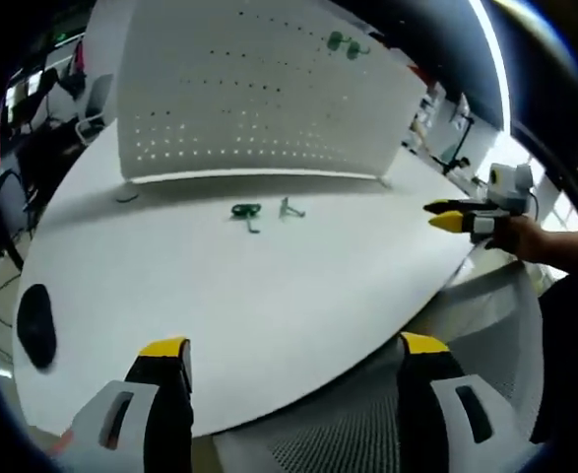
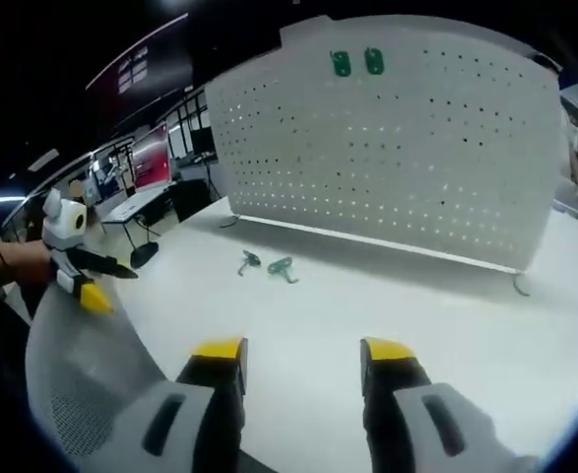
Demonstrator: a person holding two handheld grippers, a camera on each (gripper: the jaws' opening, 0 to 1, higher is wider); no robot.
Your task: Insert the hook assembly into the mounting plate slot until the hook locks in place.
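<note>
A white perforated mounting plate stands upright at the back of the white table. Two green hooks hang near its top. Two loose hook pieces lie side by side on the table before it: a green hook and a thinner, paler hook. My left gripper is open and empty at the near table edge, well short of them. My right gripper is also open and empty, held over the table's right side.
A black oval object lies on the table's near left. A grey mesh chair back sits below the table edge. The plate rests on small feet. Desks and monitors stand beyond.
</note>
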